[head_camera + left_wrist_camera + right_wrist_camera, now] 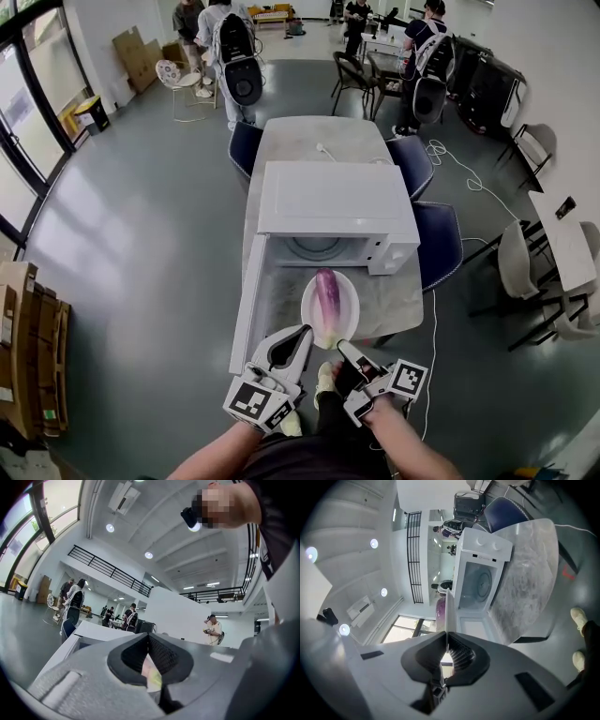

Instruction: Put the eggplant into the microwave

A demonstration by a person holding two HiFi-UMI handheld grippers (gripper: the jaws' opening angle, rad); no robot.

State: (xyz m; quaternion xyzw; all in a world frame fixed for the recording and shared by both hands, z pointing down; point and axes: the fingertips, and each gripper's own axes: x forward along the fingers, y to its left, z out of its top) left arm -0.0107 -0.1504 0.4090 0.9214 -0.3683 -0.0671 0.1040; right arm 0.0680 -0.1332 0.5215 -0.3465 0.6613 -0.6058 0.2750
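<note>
A purple eggplant (327, 298) with a yellow-green stem end lies on a white plate (349, 319) in front of the white microwave (328, 202). The microwave's door (248, 305) is swung open to the left and the cavity is empty. My right gripper (341, 345) is shut on the plate's near rim. In the right gripper view the plate (450, 616) runs edge-on out of the right gripper (446, 641), with the eggplant (440, 609) beyond. My left gripper (307, 331) has its tips together beside the plate's near left rim. I cannot tell whether it touches the rim.
The microwave stands on a grey marbled table (403, 300) with a cable (325, 148) at its far end. Dark blue chairs (436, 239) line both sides. Several people with backpacks (234, 56) stand at the back. Cardboard boxes (33, 347) lie at the left.
</note>
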